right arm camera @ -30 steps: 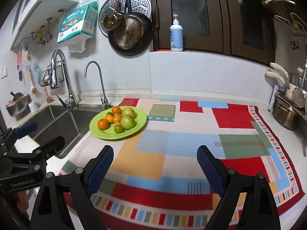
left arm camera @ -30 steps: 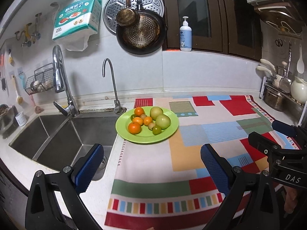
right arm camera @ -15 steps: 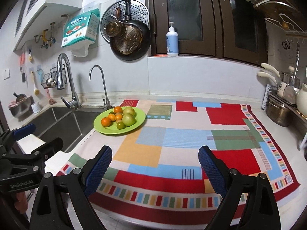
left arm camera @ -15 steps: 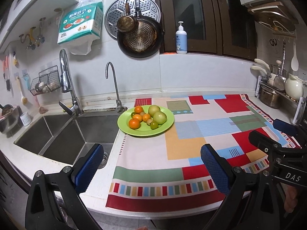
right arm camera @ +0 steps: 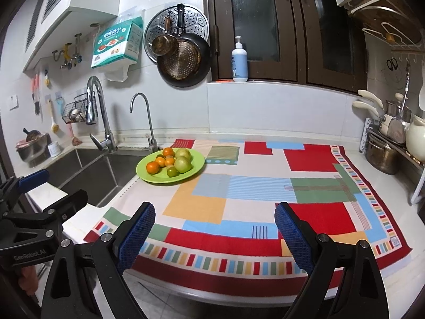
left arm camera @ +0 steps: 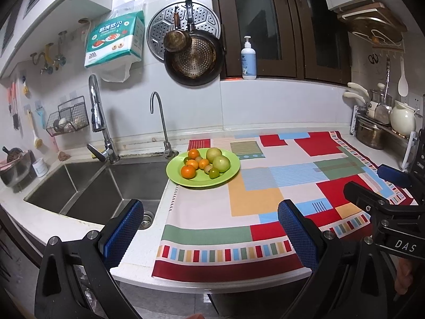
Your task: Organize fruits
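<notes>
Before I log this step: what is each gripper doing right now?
Left gripper: open, holding nothing.
Right gripper: open, holding nothing.

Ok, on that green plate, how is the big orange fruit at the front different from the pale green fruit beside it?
Colour: the front orange fruit is deep orange, while the pale green fruit is yellowish green. Size: the pale green fruit looks larger than the orange fruit. Place: the orange fruit sits on the sink side of the green plate, the pale green fruit on the side toward the patterned cloth. Both are round, whole and unheld.
</notes>
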A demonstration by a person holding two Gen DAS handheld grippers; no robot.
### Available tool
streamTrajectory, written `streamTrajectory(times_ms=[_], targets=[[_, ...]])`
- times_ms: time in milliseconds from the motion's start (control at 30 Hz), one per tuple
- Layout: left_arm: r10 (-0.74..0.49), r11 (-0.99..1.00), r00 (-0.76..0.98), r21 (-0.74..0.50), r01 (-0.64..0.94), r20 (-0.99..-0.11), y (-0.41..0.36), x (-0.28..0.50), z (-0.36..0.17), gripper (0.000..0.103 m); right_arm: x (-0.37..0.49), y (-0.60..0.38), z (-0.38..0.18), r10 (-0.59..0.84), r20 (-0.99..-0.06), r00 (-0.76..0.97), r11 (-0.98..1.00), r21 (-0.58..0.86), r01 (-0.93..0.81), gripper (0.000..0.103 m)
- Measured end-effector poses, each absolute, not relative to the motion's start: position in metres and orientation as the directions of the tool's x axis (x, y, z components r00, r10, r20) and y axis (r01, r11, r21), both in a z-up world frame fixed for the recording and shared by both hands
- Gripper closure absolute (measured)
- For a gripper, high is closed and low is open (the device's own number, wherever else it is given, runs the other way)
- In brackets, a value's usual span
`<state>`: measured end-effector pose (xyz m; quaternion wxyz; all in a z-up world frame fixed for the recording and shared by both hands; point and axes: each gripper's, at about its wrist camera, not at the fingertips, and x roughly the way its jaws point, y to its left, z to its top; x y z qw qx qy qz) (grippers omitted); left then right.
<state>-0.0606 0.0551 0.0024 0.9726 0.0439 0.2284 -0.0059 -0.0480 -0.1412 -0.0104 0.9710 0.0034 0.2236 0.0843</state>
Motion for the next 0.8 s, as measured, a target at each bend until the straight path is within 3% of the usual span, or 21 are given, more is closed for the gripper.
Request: streamTrajectory(times_ms=[800], targets=[[-0.011,0.996,0.901,0.077,0.05,-0.433,0.046,-0.074,0.005,0.0,-0.064,-0.149,-0.011,0.161,-0.423,0.892,0.987,0.045,-0.157,0.011]])
